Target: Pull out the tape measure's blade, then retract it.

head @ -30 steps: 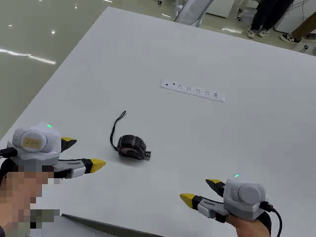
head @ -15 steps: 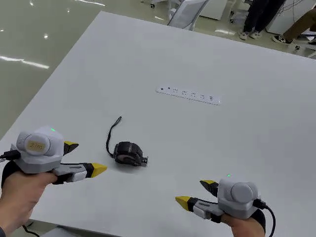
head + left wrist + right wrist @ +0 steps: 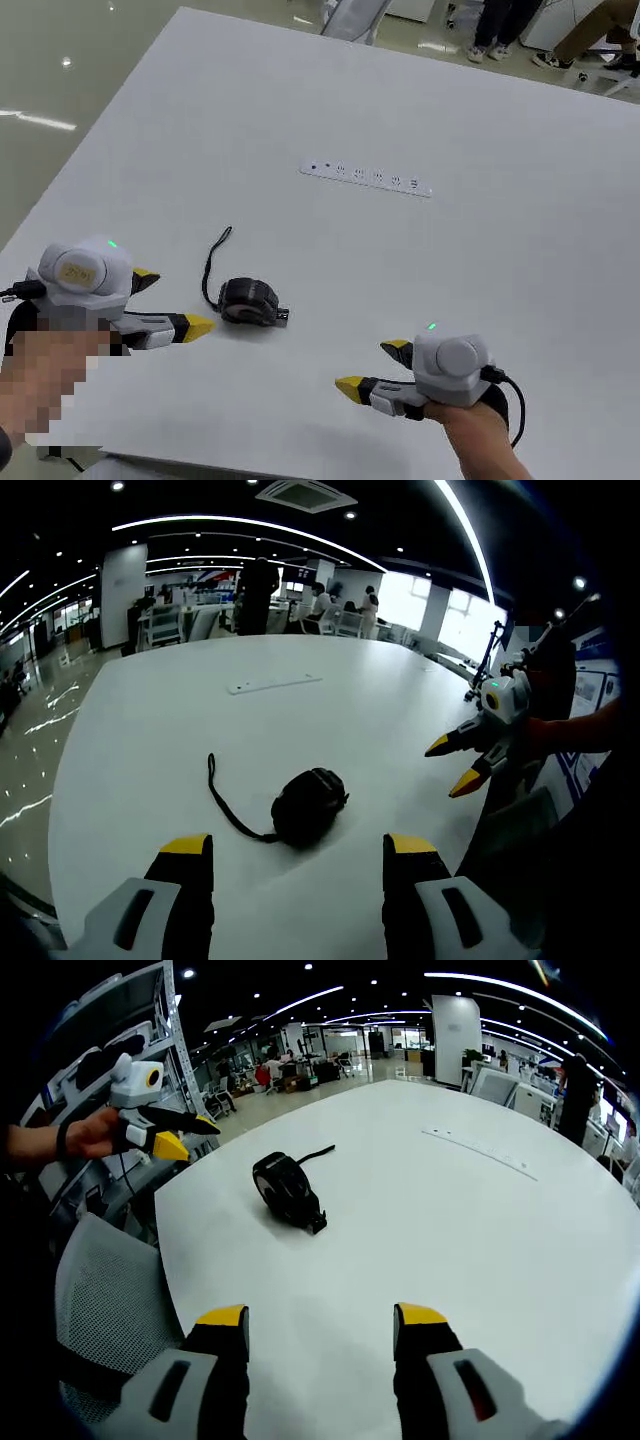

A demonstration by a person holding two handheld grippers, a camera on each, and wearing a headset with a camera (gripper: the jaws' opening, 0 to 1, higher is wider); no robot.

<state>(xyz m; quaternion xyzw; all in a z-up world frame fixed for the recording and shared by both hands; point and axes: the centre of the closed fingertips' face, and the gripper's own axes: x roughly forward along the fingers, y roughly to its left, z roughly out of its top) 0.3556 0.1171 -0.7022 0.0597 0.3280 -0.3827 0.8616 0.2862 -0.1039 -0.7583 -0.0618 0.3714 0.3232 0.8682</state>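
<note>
A black tape measure lies on the white table, its black wrist strap trailing away toward the far left. It also shows in the left gripper view as the tape measure and in the right gripper view as the tape measure, blade tip facing the right gripper. My left gripper hovers open just left of it, nothing between its yellow tips. My right gripper is open, lower right of the tape measure and apart from it.
A white power strip lies farther back on the table. The table's near edge runs just below both grippers. A grey mesh chair stands by the table corner. People stand beyond the far edge.
The head camera has shifted, so the whole scene sits a bit higher and to the left. The grippers stay open on either side of the tape measure, which has not moved on the table.
</note>
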